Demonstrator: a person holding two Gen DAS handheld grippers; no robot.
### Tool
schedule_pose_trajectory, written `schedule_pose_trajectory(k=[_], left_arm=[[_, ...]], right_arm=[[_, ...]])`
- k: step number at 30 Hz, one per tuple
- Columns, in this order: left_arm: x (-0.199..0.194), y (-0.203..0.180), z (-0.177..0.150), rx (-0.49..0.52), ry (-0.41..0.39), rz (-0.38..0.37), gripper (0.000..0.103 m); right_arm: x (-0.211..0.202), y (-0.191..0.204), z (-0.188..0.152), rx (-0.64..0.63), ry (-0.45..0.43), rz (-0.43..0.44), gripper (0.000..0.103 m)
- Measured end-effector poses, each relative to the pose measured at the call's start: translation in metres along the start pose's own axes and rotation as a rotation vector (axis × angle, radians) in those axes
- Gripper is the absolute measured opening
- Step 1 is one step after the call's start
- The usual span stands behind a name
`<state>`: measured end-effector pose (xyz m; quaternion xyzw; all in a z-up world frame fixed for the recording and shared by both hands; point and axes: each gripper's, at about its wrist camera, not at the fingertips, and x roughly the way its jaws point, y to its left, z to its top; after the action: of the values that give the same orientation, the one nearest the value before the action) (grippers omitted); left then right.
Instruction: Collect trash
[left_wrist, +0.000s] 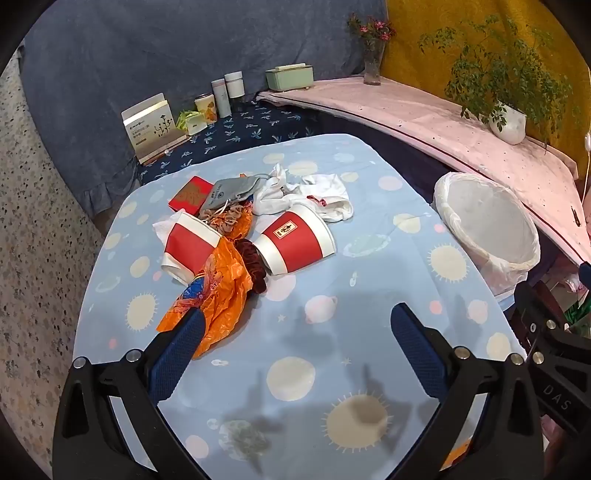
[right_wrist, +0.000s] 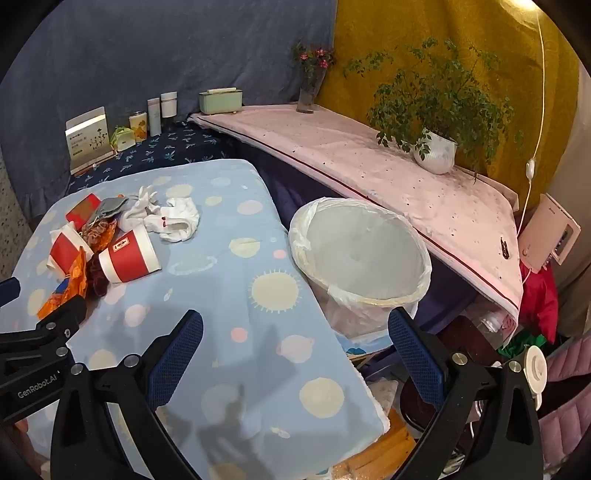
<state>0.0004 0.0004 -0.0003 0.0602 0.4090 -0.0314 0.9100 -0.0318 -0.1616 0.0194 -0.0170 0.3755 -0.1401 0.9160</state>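
Two red and white paper cups lie tipped on the blue table cloth: one on the right, one on the left. An orange plastic bag lies crumpled in front of them. A bin with a white liner stands beside the table's right edge. My left gripper is open and empty above the cloth, its left finger just over the bag. My right gripper is open and empty above the table's right edge, near the bin.
White socks, a grey pouch, a red box, scrunchies and a white tissue lie among the cups. Boxes and jars stand at the back. A pink shelf holds a potted plant and a vase.
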Motion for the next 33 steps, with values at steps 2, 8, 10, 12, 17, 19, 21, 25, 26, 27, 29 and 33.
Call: schedule_pose_trajectory(k=[2,8,10,12,17,19,21,25,26,27,29,33], left_arm=[[-0.0001,0.0001,0.0000,0.000,-0.001,0.001,0.096],[0.0045,0.0016,0.0002,-0.006,-0.006,0.004,0.096],[0.0032,0.0009,0.0004,-0.009,-0.003,0.006,0.096],[0.0047,0.0007,0.0002,-0.011,-0.002,0.006,0.096],[0.0018,0.0020,0.0013,-0.010,-0.002,0.006,0.096],[0.0018,0.0019,0.0015,-0.012,-0.002,0.007,0.096],[0.0023,0.0024,0.0017,-0.014,-0.001,0.006,0.096],[0.0033,0.0023,0.0012,-0.014,0.000,0.006,0.096],[0.0033,0.0021,0.0013,-0.014,0.000,0.005,0.096],[0.0034,0.0023,0.0012,-0.014,0.000,0.005,0.096],[0.0036,0.0024,0.0012,-0.015,0.000,0.005,0.096],[0.0034,0.0027,0.0012,-0.015,0.000,0.004,0.096]], right_arm=[[0.0008,0.0003,0.0005,0.000,0.001,0.000,0.096],[0.0022,0.0023,0.0006,-0.007,0.000,-0.003,0.096],[0.0066,0.0041,0.0037,-0.007,0.001,-0.001,0.096],[0.0067,0.0039,0.0036,-0.007,0.002,-0.001,0.096],[0.0078,0.0051,0.0021,-0.009,0.005,-0.004,0.096],[0.0075,0.0063,0.0021,-0.016,0.006,-0.004,0.096],[0.0074,0.0072,0.0019,-0.017,0.005,-0.006,0.096],[0.0077,0.0069,0.0025,-0.017,0.007,-0.005,0.096],[0.0077,0.0069,0.0027,-0.017,0.007,-0.005,0.096],[0.0079,0.0073,0.0027,-0.018,0.008,-0.006,0.096],[0.0075,0.0067,0.0027,-0.017,0.007,-0.005,0.096],[0.0075,0.0075,0.0031,-0.019,0.006,-0.007,0.096]])
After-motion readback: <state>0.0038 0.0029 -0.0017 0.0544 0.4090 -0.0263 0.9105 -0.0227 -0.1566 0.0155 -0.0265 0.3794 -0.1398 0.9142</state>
